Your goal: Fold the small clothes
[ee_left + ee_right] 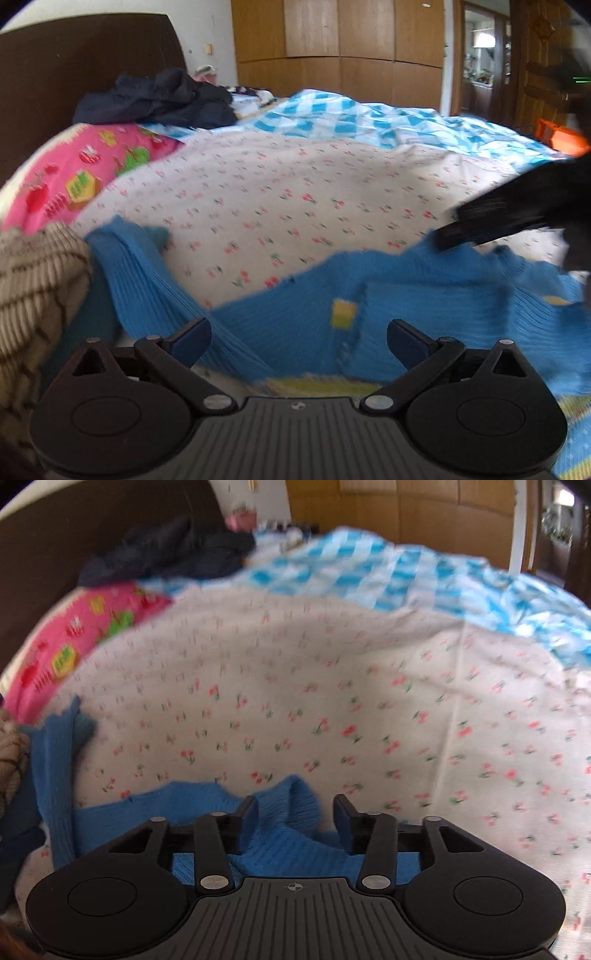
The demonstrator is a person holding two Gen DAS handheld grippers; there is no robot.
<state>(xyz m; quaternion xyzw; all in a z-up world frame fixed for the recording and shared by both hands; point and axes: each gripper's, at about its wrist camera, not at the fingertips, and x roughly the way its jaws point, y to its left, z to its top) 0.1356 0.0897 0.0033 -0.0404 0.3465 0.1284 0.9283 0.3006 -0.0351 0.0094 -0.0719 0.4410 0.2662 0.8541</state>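
Note:
A blue ribbed knit sweater (424, 306) with a small yellow patch (343, 314) lies spread on the bed, one sleeve (129, 277) trailing to the left. My left gripper (299, 339) hovers over its near part, jaws wide open with nothing pinched. At the right, the right gripper's blurred black fingers (480, 221) reach over the sweater's far edge. In the right wrist view, my right gripper (295, 812) stands open around a raised ribbed fold of the sweater (291, 812). The fold touches the left pad, and a gap shows at the right pad.
The bed carries a white cherry-print sheet (295, 192), a pink printed pillow (74, 173), a blue-and-white checked quilt (351, 114) and a heap of dark clothes (159, 99). A brown striped garment (33, 295) lies at the left. A wooden wardrobe (332, 37) stands behind.

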